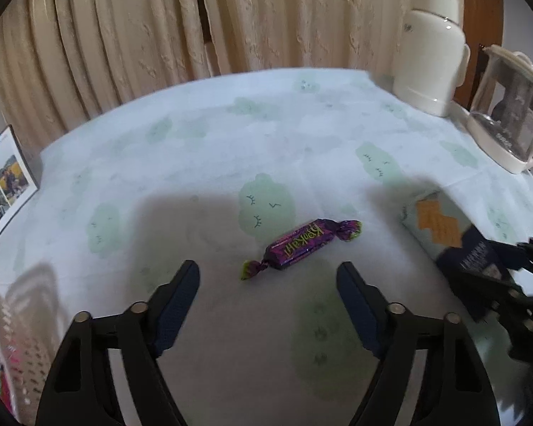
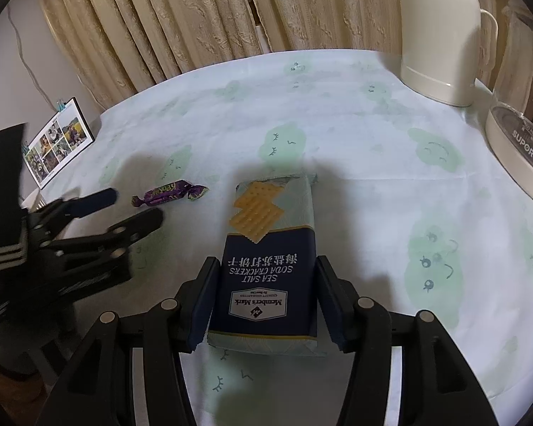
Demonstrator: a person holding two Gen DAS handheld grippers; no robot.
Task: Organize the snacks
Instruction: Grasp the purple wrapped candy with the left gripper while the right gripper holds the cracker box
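The worktop [image 1: 202,163] wears a pale, soft-looking cloth printed with faint green cloud shapes that carry small sleepy faces. Behind it hangs a cream curtain [image 1: 152,17], heavy and pleated, with a raised woven pattern. At the far right corner stand a cream thermal jug [image 2: 440,32], smooth and rounded with a loop handle, and beside it a clear glass kettle [image 2: 518,135] on a cream base lettered SUPOR. At the left edge a photo collage card [image 2: 55,143] leans upright, held by small clips at its top.

The candy [image 1: 300,245] lies on the cloth near the middle, a glossy purple foil wrapper twisted at both ends, with yellow-green lettering. The left tongs [image 1: 268,277] sit just short of it, spread wide and empty, their black plastic arms tipped with dark blue textured pads [image 1: 179,305]; the candy is ahead of the gap and touches neither.

To the right of the candy lies the cracker packet [image 2: 270,248], a flat rectangular pack, pale green at the ends with a navy band, a picture of square crackers and the words SEA SALT SODA CRACKERS. The right tongs [image 2: 266,291] bracket its near end, one blue pad along each long side, close against the wrapper; whether they press it I cannot tell. The packet rests flat on the cloth.
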